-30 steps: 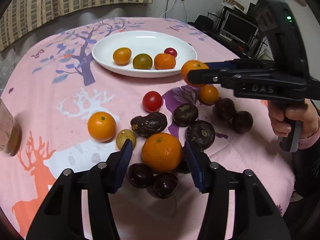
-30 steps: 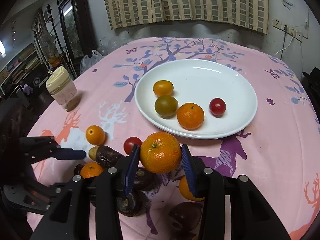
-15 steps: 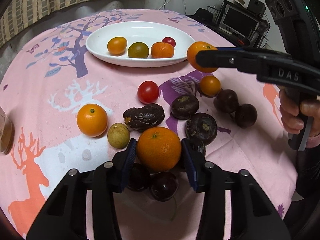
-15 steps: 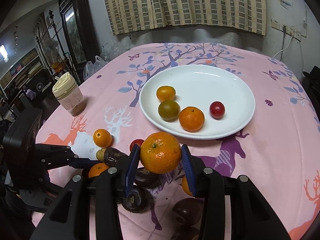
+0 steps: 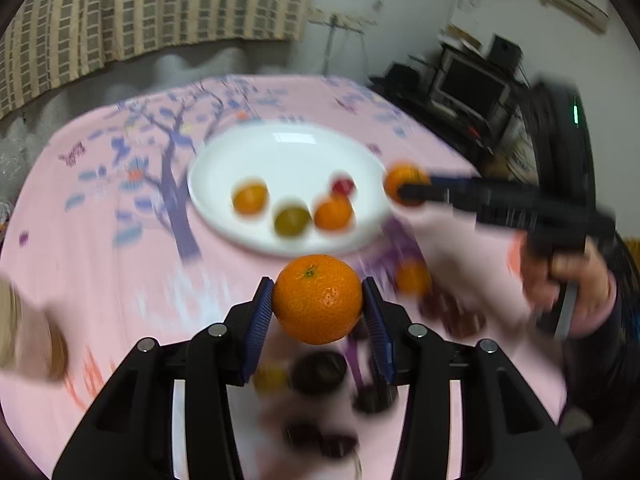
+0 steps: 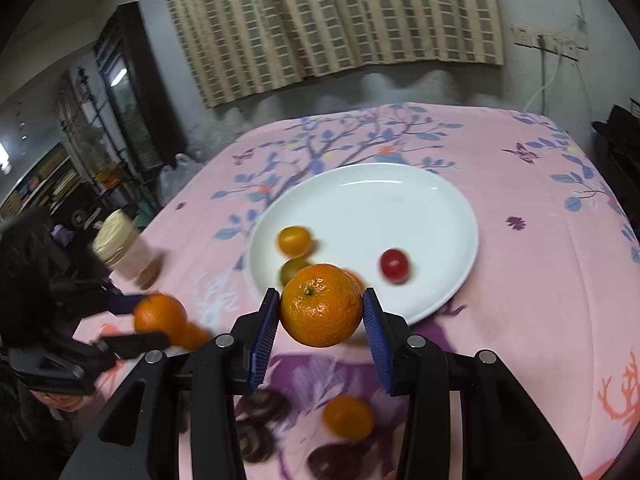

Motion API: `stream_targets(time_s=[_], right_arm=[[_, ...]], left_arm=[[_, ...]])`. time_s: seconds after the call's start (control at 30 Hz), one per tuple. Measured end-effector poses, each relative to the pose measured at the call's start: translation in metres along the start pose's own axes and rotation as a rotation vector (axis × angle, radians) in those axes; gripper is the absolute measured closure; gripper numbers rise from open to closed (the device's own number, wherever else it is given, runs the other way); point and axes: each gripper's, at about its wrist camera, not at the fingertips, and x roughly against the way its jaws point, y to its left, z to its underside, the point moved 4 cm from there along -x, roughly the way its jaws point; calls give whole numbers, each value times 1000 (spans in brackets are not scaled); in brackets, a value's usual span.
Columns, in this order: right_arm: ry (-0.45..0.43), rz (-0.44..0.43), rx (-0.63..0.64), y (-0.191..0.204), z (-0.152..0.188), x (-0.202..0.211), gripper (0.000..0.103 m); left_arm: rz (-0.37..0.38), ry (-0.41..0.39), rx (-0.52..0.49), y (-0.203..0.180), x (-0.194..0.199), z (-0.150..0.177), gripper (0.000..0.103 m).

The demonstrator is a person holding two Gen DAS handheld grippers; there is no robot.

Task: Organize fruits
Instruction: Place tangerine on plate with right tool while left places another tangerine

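Note:
My left gripper (image 5: 318,300) is shut on an orange (image 5: 318,298) and holds it above the pink tablecloth, short of the white plate (image 5: 288,152). My right gripper (image 6: 320,312) is shut on a second orange (image 6: 321,311), held over the near rim of the plate (image 6: 400,184). The plate holds a small orange fruit (image 6: 295,240), a green one (image 6: 294,268) and a red tomato (image 6: 394,265). The right gripper with its orange shows in the left wrist view (image 5: 404,184). The left gripper's orange shows in the right wrist view (image 6: 160,318).
Dark passion fruits (image 5: 318,372) and a small orange (image 5: 412,278) lie on the cloth below the left gripper. Another small orange (image 6: 348,416) and dark fruits (image 6: 260,412) lie under the right gripper. A cream-lidded jar (image 6: 124,248) stands at the table's left edge.
My left gripper has lifted its orange off the cloth and moved toward the plate. My right gripper has carried its orange up and closer to the plate's near rim.

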Motion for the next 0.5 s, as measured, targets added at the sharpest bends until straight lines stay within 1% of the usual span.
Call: stream_targets(time_s=[0.1,0.17,0.23,0.37,0.43,0.47,0.5], right_arm=[[18,55,-36,-21,-11,-22,60],[21,65,-65,-35,-16,-33,60],[22,84,-76,-46,-18,-40,60],[44,116,-109,-69,-20,-58,60],[48,121,-100,-70,-19,-63,59],[51,120,-98,-71,-19,-66,59],[57,115,-101,-71,-18,-67,59]], left_arm=[[-22,-4,-1,5,-28,-38,59],[-62,16,-22,5,-52,-60,59],[-83,46,-16,4,-76,-74,59],[-115,96,11,4,-117,-91,59],[-129,112,16,3,-130,-93,58],[-133,120,22,4,-134,-93,54],[-140,124,30,5,-136,-94,39]])
